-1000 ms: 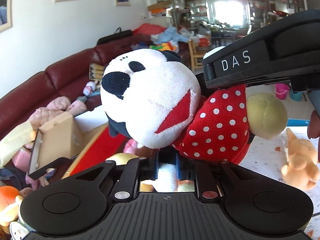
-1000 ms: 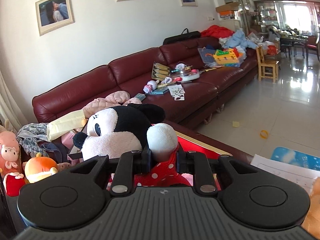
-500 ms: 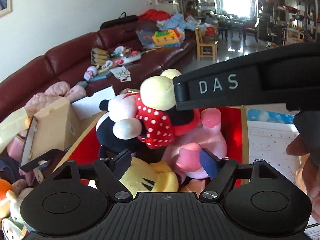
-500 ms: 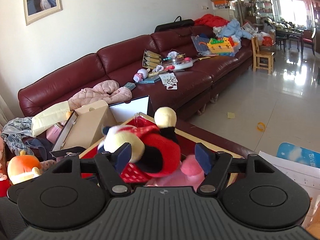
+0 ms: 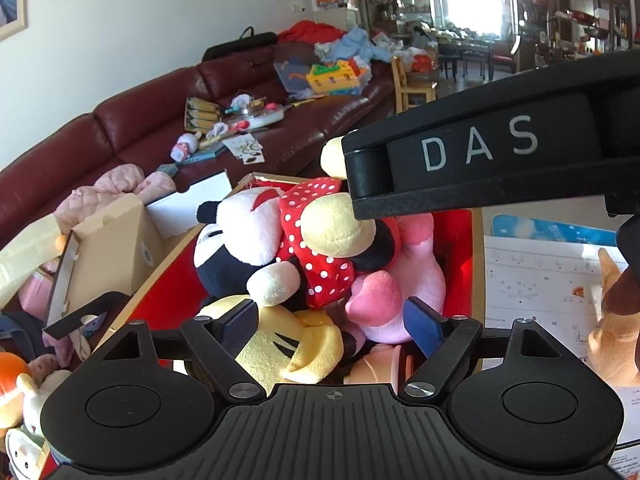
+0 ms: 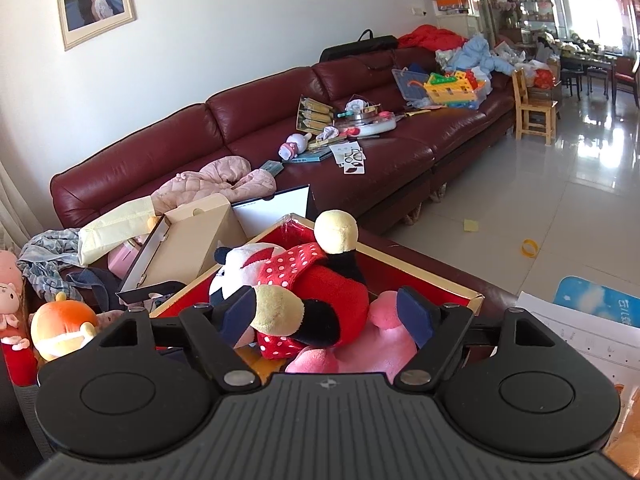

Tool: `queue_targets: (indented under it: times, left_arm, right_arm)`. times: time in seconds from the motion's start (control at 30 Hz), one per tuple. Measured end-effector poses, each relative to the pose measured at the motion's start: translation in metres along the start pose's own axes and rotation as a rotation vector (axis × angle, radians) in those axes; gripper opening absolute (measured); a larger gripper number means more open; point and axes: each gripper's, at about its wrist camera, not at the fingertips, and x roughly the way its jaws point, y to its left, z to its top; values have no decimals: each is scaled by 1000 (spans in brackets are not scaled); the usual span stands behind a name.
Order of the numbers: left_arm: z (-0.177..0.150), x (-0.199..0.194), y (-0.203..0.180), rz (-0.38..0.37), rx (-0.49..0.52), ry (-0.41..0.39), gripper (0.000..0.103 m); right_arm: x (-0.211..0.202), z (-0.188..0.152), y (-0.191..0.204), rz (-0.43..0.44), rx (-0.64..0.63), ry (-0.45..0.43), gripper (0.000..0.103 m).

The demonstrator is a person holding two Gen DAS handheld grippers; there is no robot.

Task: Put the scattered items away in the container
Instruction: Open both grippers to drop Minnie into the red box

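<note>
A mouse plush in a red polka-dot dress (image 5: 308, 248) (image 6: 316, 292) lies on its side in the red box with a gold rim (image 5: 478, 264) (image 6: 424, 274). It rests on a pink plush (image 5: 400, 292) (image 6: 380, 344) and a yellow plush (image 5: 296, 344). My left gripper (image 5: 330, 320) hangs just above the pile, its jaws still opening, and its pads touch nothing. My right gripper (image 6: 326, 312) is also opening; the mouse plush shows between its blue pads, but they do not press on it. The right gripper's black body (image 5: 480, 160) crosses the left wrist view.
An open cardboard box (image 5: 108, 248) (image 6: 192, 240) stands left of the red box. An orange plush (image 6: 60, 328) sits further left. Paper sheets (image 5: 540, 280) and a tan plush (image 5: 612, 344) lie on the right. A dark red sofa (image 6: 280, 128) with clutter stands behind.
Both grippers were shut on the mouse plush and held it up. They have since opened, and the plush has dropped into the red box onto the other toys.
</note>
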Motion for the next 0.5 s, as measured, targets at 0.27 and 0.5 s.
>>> queue_targets:
  times: [0.27, 0.5]
  left_arm:
    - [-4, -5, 1, 24, -3, -7, 93]
    - [-11, -11, -1, 43, 2, -3, 96]
  right_arm:
    - [-8, -5, 4, 12, -2, 16, 88]
    - [-12, -10, 5, 17, 3, 27, 90]
